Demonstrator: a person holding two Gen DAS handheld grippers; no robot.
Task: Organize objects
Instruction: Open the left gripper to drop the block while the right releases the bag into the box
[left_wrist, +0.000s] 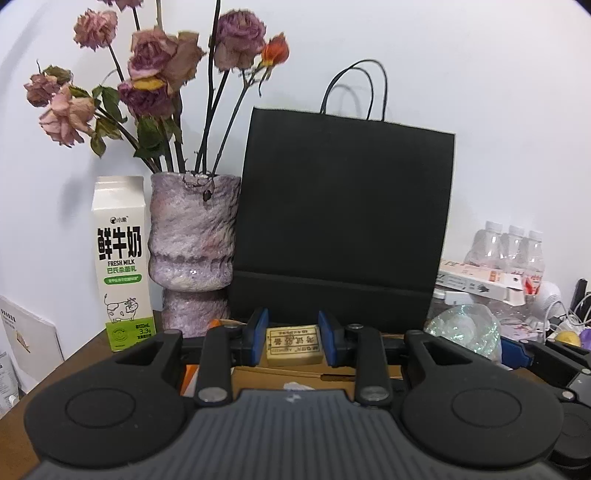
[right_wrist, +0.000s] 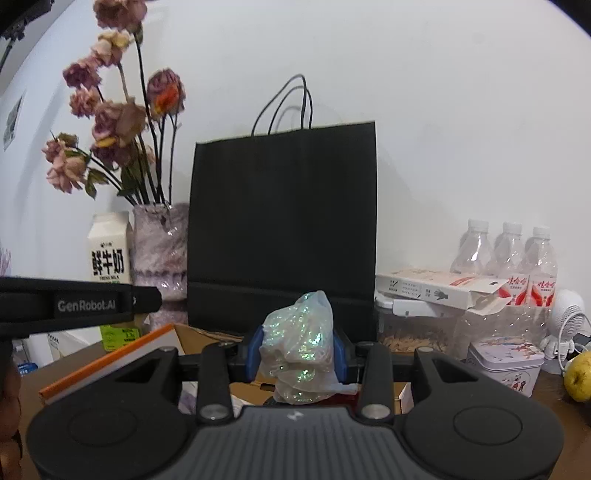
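Note:
My left gripper (left_wrist: 293, 338) is shut on a small tan eraser block (left_wrist: 293, 345) with printed characters, held above an open cardboard box (left_wrist: 295, 374). My right gripper (right_wrist: 297, 354) is shut on a crumpled iridescent plastic bag (right_wrist: 301, 350), held above the same cardboard box (right_wrist: 207, 334). The bag also shows at the right of the left wrist view (left_wrist: 465, 330). A black paper bag (left_wrist: 343, 225) with cord handles stands upright against the wall just behind both grippers; it also shows in the right wrist view (right_wrist: 282, 229).
A milk carton (left_wrist: 123, 258) and a purple vase (left_wrist: 194, 251) of dried roses stand at the left. At the right are water bottles (right_wrist: 506, 251), a flat white box (right_wrist: 439, 286), a printed tin (right_wrist: 506, 363), a yellow fruit (right_wrist: 580, 376) and cables.

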